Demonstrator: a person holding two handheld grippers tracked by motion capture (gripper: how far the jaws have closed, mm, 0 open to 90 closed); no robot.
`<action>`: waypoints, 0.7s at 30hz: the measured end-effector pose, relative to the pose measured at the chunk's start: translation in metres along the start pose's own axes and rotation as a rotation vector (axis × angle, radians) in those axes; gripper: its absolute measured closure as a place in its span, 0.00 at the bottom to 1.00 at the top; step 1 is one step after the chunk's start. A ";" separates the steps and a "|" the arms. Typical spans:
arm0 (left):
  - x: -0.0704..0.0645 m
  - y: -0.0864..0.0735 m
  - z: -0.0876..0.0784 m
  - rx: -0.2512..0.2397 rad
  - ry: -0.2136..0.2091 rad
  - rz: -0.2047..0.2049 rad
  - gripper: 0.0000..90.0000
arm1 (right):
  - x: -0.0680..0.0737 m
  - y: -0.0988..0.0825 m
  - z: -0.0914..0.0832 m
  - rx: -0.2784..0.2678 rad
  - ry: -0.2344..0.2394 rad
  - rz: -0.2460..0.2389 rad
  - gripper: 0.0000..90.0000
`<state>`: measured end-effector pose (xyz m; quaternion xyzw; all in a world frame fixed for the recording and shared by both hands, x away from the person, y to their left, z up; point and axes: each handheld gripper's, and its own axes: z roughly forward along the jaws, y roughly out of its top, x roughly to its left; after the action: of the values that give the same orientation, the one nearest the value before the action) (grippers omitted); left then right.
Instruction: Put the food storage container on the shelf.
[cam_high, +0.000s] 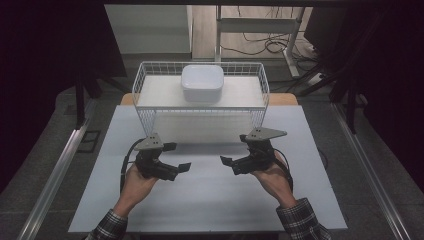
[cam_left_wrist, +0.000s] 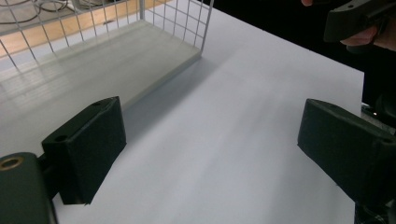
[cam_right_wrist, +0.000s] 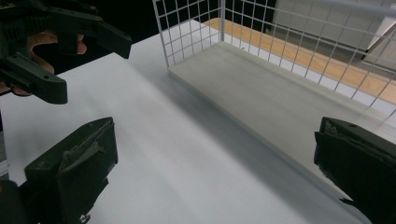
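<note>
A white wire rack (cam_high: 200, 107) stands at the far side of the white tabletop (cam_high: 210, 200). On its top shelf rests a white rounded container (cam_high: 202, 82). My left gripper (cam_high: 180, 156) is held open just above the table in front of the rack's left half, with nothing between its jaws. My right gripper (cam_high: 234, 149) faces it from the right, also open and holding nothing. In the left gripper view the open left gripper (cam_left_wrist: 212, 144) points at bare table beside the rack's lower board (cam_left_wrist: 93, 70). In the right gripper view the open right gripper (cam_right_wrist: 215, 163) looks past the rack's corner (cam_right_wrist: 201, 28).
The right gripper (cam_left_wrist: 355, 18) shows at the top right of the left gripper view; the left gripper (cam_right_wrist: 56, 32) shows at the top left of the right gripper view. Metal rails (cam_high: 55, 170) run along both table sides. Cables (cam_high: 270, 45) and a desk frame lie beyond.
</note>
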<state>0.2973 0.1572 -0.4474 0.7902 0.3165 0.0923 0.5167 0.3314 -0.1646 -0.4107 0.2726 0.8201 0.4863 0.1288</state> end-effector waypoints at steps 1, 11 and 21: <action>-0.001 -0.003 0.001 -0.001 -0.002 -0.004 0.08 | 0.000 -0.002 0.000 0.006 0.001 0.000 0.00; -0.005 -0.024 -0.004 0.030 0.016 -0.007 0.09 | 0.002 -0.022 -0.006 0.027 -0.006 0.014 0.00; -0.008 -0.046 -0.015 0.037 0.031 -0.042 0.09 | 0.005 -0.041 -0.013 0.047 -0.016 0.023 0.00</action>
<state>0.2657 0.1761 -0.4793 0.7912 0.3426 0.0880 0.4989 0.3076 -0.1865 -0.4393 0.2887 0.8273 0.4660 0.1231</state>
